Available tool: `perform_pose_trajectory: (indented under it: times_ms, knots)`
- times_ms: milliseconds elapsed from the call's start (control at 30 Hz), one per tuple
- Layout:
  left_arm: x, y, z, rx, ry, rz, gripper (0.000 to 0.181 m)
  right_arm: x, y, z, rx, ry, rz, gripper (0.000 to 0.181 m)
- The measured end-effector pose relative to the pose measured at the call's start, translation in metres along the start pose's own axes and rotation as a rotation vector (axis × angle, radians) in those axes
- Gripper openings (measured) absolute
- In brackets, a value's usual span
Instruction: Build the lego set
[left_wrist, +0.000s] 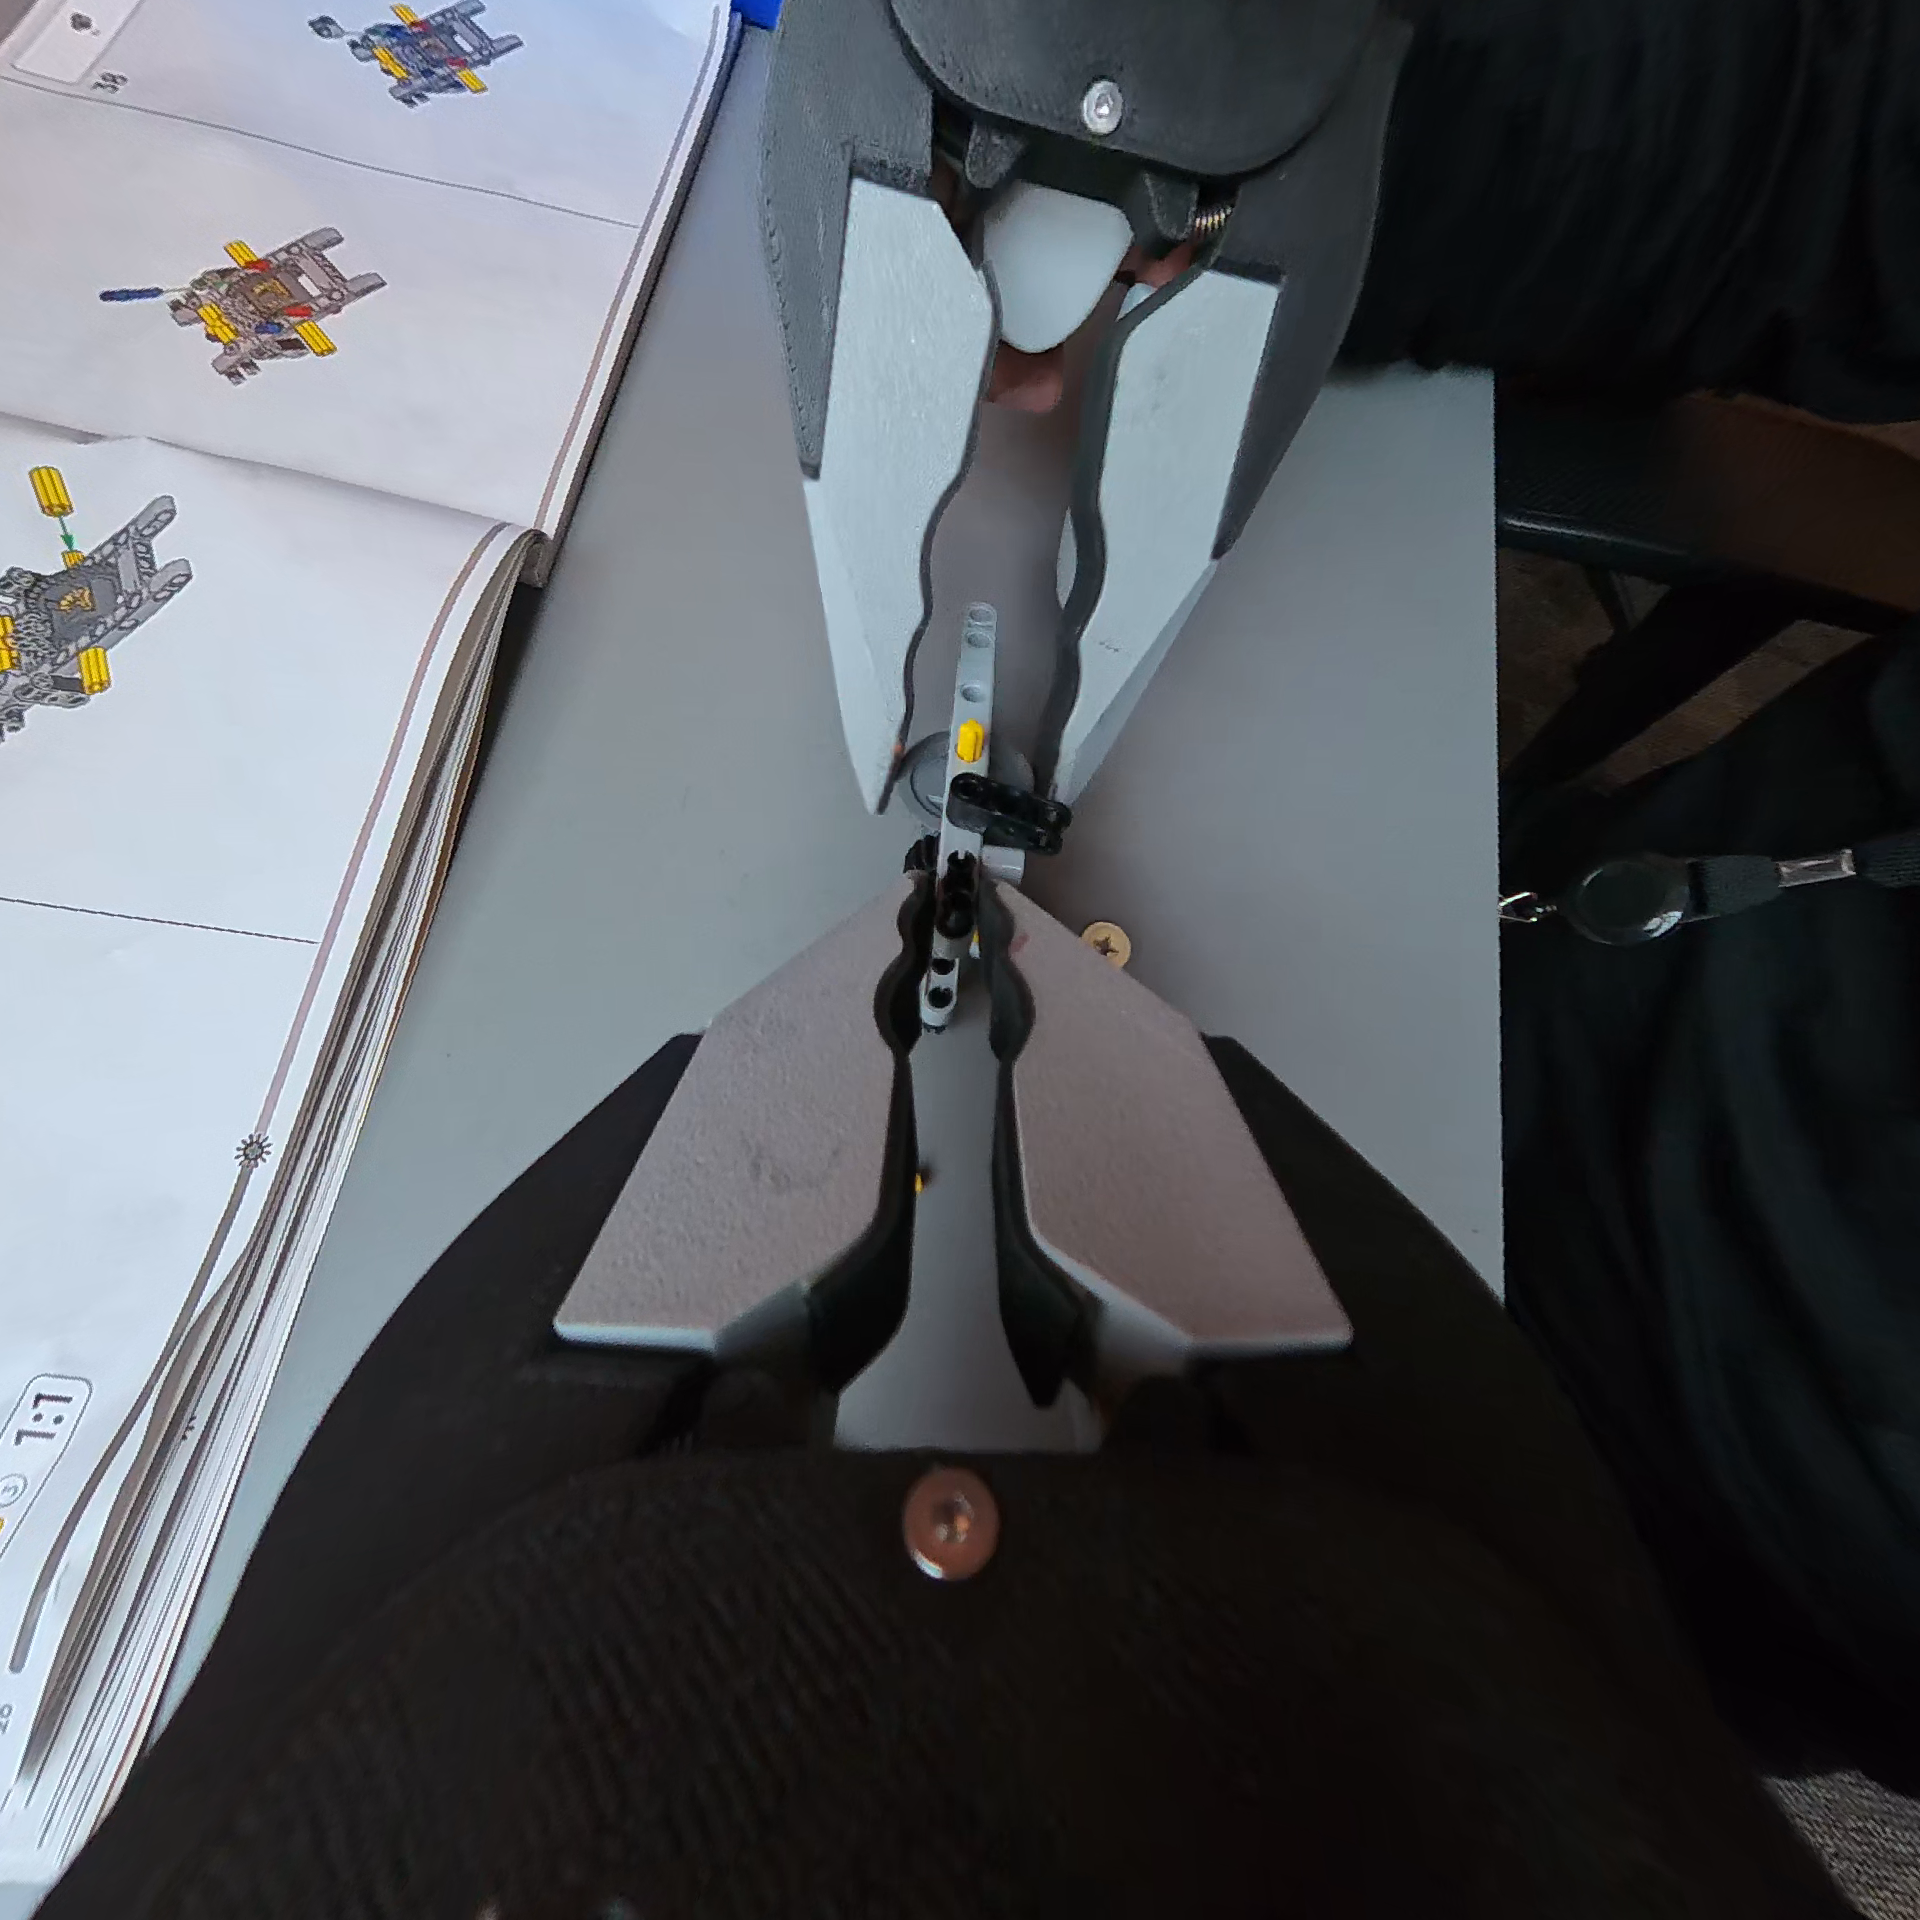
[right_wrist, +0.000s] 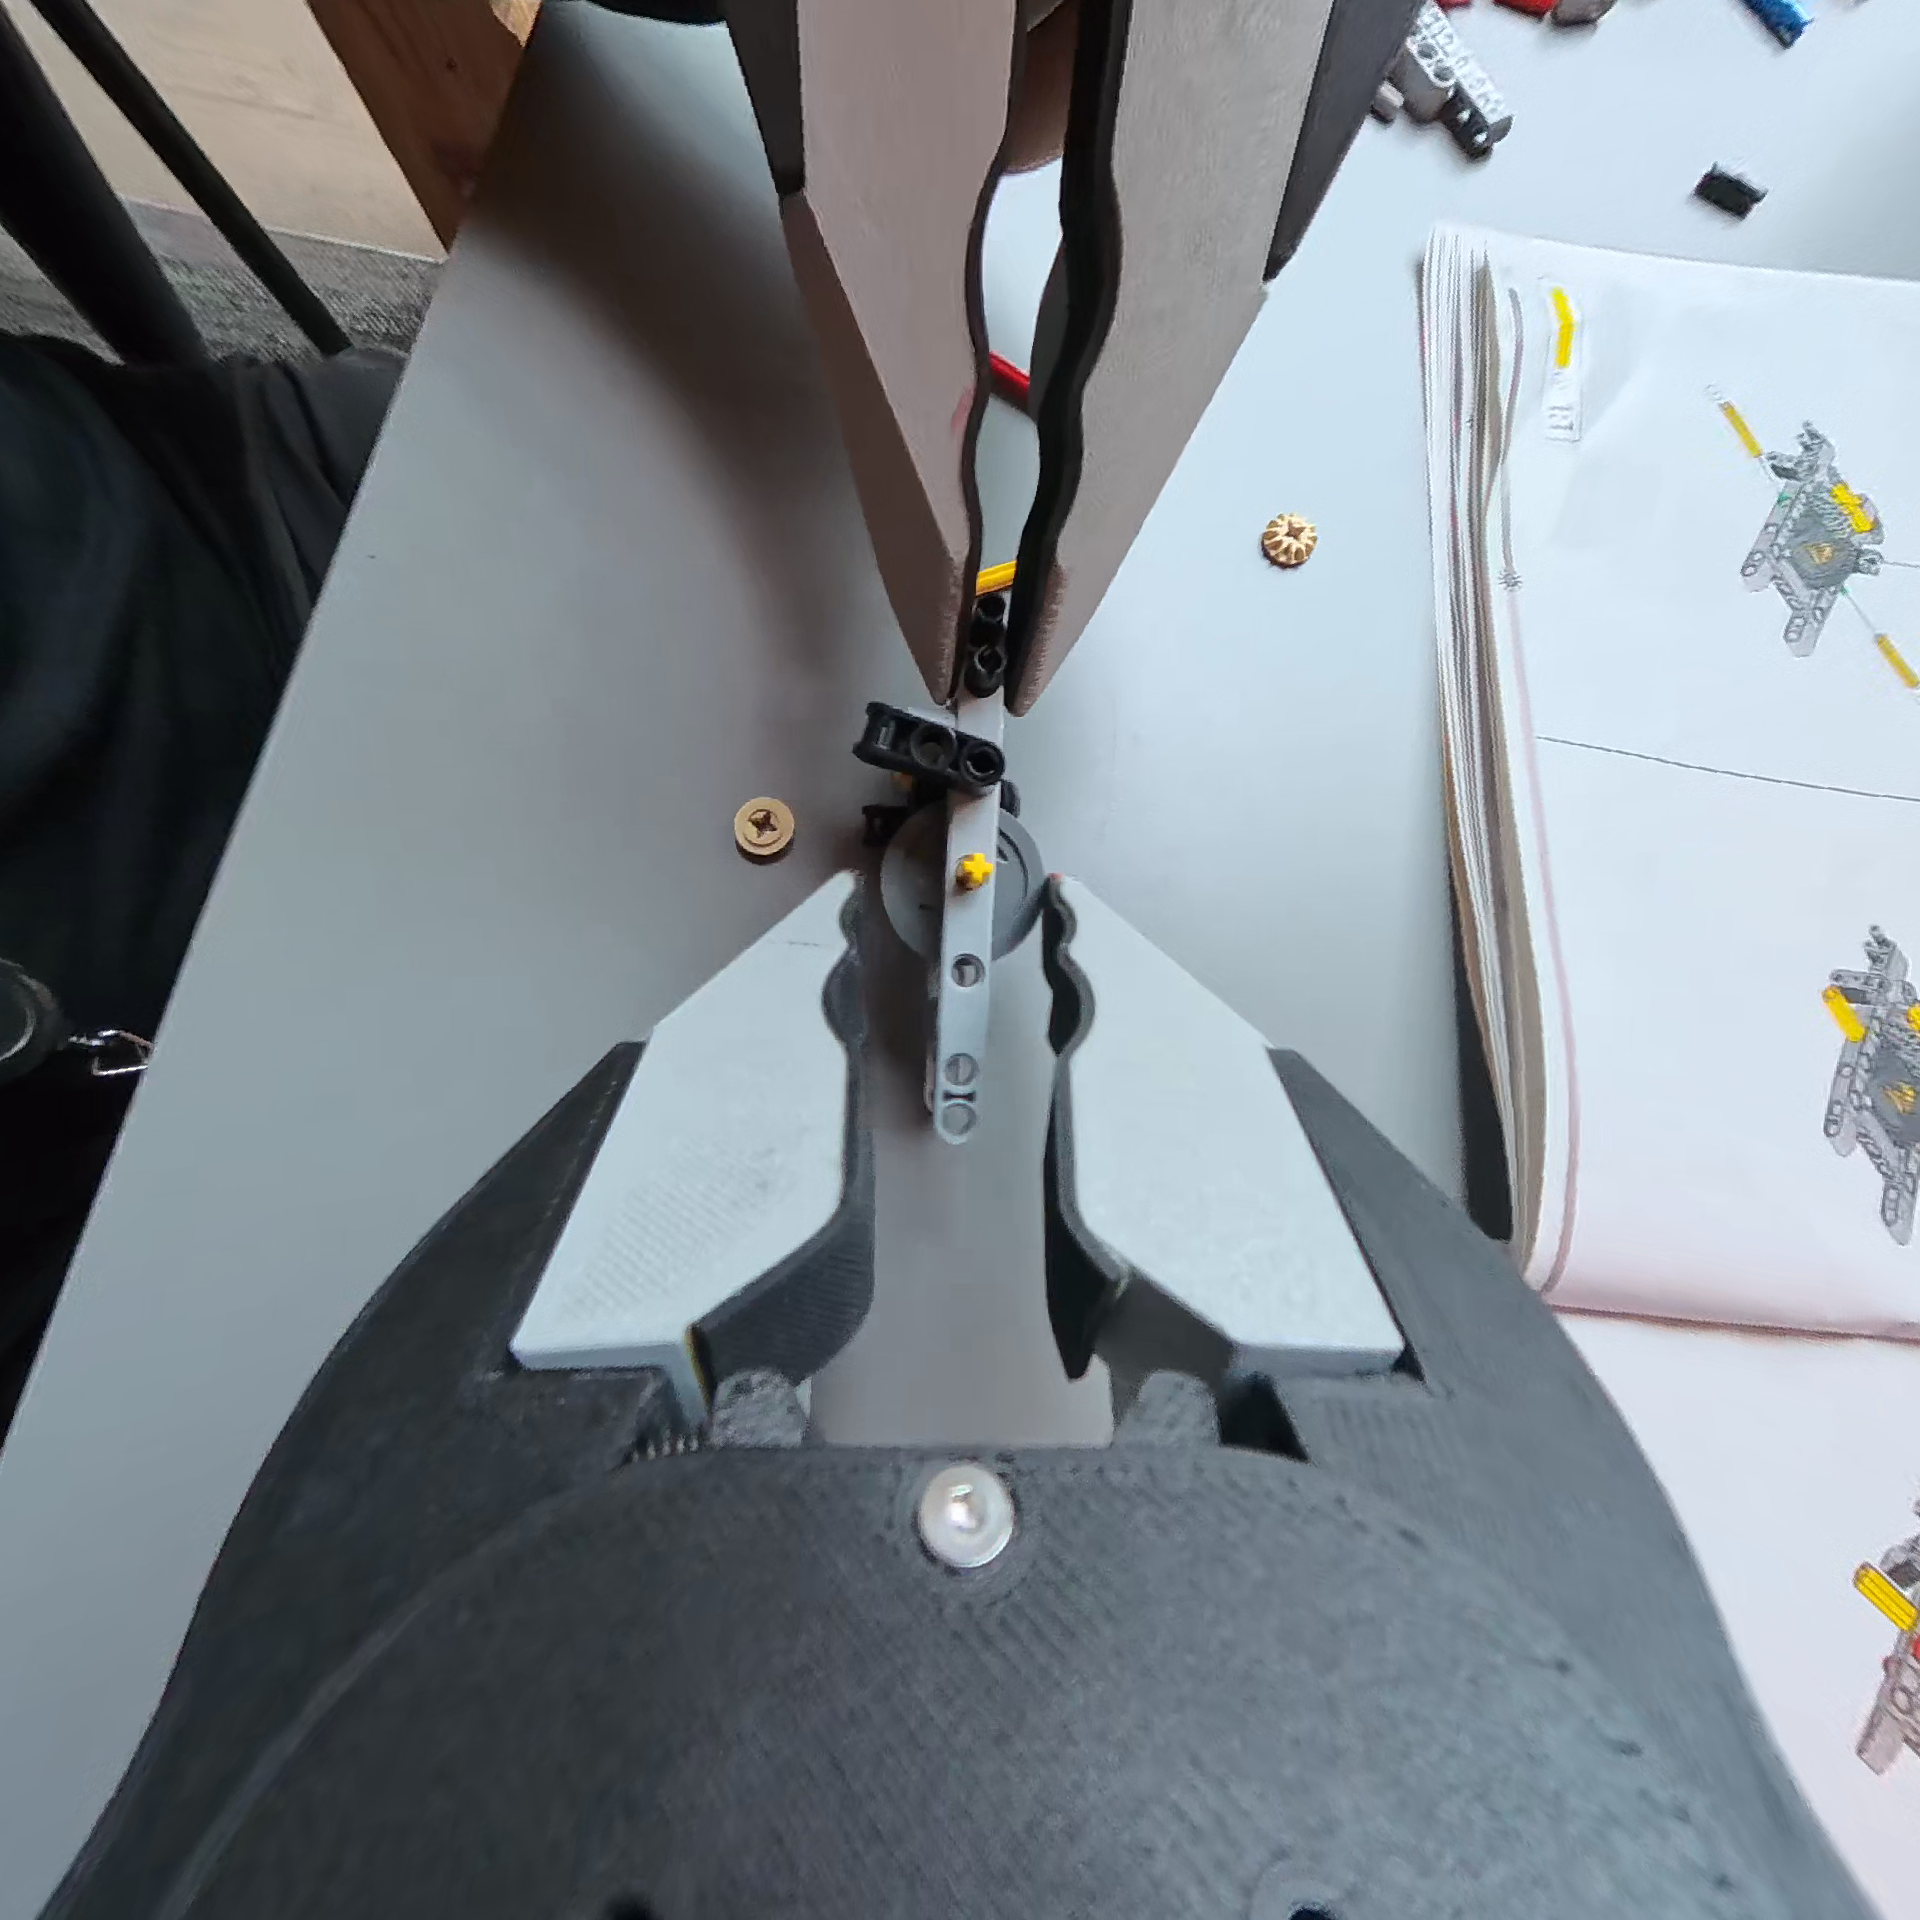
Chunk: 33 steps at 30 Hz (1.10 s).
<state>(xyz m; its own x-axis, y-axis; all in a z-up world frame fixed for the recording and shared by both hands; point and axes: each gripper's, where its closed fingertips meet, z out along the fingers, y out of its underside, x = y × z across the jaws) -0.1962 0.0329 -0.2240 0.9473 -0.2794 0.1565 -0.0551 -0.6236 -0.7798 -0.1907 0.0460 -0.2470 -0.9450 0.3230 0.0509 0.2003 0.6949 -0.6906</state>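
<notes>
A small lego assembly is held above the grey table (left_wrist: 675, 727) between both grippers. It is a light grey beam (left_wrist: 974, 670) with a yellow axle end (left_wrist: 969, 740), a black connector (left_wrist: 1006, 817) and a grey round piece (left_wrist: 921, 777). My left gripper (left_wrist: 951, 899) is shut on the beam's near end, beside black pins. My right gripper (right_wrist: 956, 902) faces it, its jaws closed on the grey round piece (right_wrist: 1016, 862); the beam (right_wrist: 966, 997) runs back between its fingers. In the right wrist view the left gripper (right_wrist: 979, 681) comes from the top.
An open instruction booklet (left_wrist: 260, 623) lies on the table and also shows in the right wrist view (right_wrist: 1714, 831). A tan gear (right_wrist: 1289, 541) and a tan round piece (right_wrist: 764, 826) lie near the grippers. Loose pieces (right_wrist: 1455, 83) lie far right. A person's dark clothing (left_wrist: 1714, 1351) borders the table edge. Only a small space, under 4 cm, lies between the two pairs of fingers. The tan gear (right_wrist: 1289, 541) is about 11 centimetres from my left fingertips.
</notes>
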Motion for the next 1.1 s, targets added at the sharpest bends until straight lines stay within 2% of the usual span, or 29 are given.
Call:
perform_pose_trajectory:
  times_ms: [333, 667, 767, 867, 1033, 1100]
  knots:
    - [-0.003, 0.001, 0.0, -0.003, 0.007, -0.036, 0.005, 0.0, -0.002, -0.002, 0.05, -0.029, 0.056, 0.027]
    - [-0.015, -0.007, -0.008, 0.093, 0.041, -0.222, 0.007, 0.008, -0.013, -0.015, 0.213, -0.195, 0.293, 0.026]
    - [-0.017, -0.01, -0.01, 0.113, 0.047, -0.249, 0.023, 0.009, -0.012, -0.017, 0.237, -0.236, 0.347, 0.026]
    - [-0.017, -0.008, -0.009, 0.118, 0.063, -0.271, 0.03, 0.008, -0.01, -0.016, 0.243, -0.258, 0.367, 0.026]
    - [-0.011, 0.002, -0.001, 0.101, 0.145, -0.314, 0.034, 0.008, -0.011, -0.016, 0.254, -0.27, 0.373, 0.026]
    - [-0.008, 0.002, 0.004, 0.109, 0.182, -0.319, 0.028, 0.007, -0.012, -0.017, 0.267, -0.28, 0.374, 0.026]
